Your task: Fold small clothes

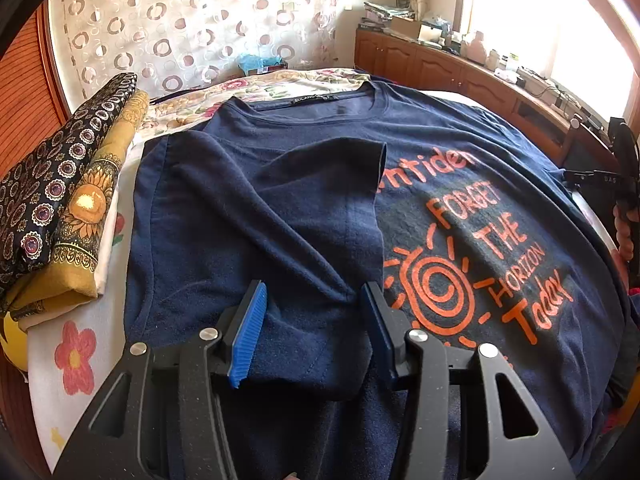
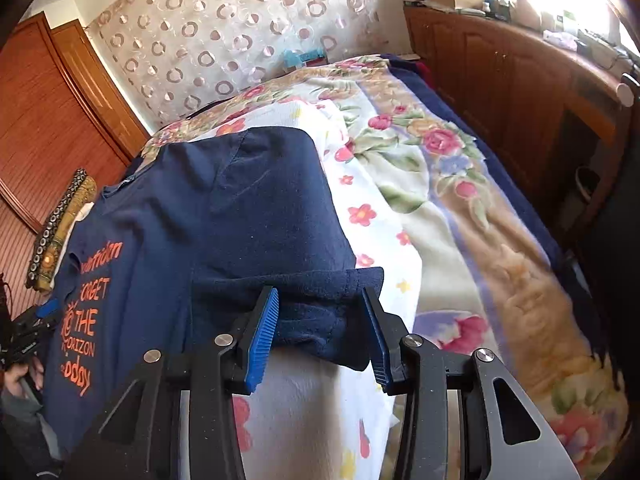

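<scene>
On the bed (image 2: 400,184) lies the shirt (image 1: 460,168), left side folded; my left gripper (image 1: 316,328) stands spread, so I pinch the right sleeve (image 2: 320,320) squarely inside the right gripper's (image 2: 320,336) parted fingers.

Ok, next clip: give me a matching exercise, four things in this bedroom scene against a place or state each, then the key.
Things:
1. navy T-shirt with orange print
2. folded dark and yellow patterned cloths
3. left gripper
4. brown wooden cabinets

Places or states:
A. along the wall under the window
B. spread on the bed, one side folded over
C. open over the folded navy fabric
D. stacked left of the shirt

Pairs: 1-B, 2-D, 3-C, 4-A
</scene>
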Demonstrator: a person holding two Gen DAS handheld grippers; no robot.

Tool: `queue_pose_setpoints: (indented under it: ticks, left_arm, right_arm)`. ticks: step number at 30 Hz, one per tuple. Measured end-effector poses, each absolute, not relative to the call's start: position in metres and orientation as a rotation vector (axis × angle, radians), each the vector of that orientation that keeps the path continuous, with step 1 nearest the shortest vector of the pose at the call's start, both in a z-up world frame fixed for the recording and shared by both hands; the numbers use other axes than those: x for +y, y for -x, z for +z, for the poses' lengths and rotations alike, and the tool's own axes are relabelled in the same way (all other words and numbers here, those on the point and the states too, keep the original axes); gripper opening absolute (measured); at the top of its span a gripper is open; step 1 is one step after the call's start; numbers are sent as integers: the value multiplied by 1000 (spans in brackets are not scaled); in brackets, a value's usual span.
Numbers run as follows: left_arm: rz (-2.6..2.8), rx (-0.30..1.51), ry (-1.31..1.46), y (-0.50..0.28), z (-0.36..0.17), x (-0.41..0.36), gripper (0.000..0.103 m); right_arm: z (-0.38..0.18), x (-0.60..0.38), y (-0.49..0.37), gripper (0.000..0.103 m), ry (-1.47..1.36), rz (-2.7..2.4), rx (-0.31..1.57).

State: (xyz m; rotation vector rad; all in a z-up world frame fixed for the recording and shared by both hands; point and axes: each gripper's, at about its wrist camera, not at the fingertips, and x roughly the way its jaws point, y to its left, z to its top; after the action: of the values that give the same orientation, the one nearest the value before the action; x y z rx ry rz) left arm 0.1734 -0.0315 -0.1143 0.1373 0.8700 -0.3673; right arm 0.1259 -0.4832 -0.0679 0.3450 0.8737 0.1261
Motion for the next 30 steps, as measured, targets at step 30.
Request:
queue_pose_setpoints:
  ticks: [30]
  left_arm:
    - [-364, 870, -139, -173, -114, -32, 51]
  right_arm:
    - [-60, -314, -97, 5, -16, 434, 742]
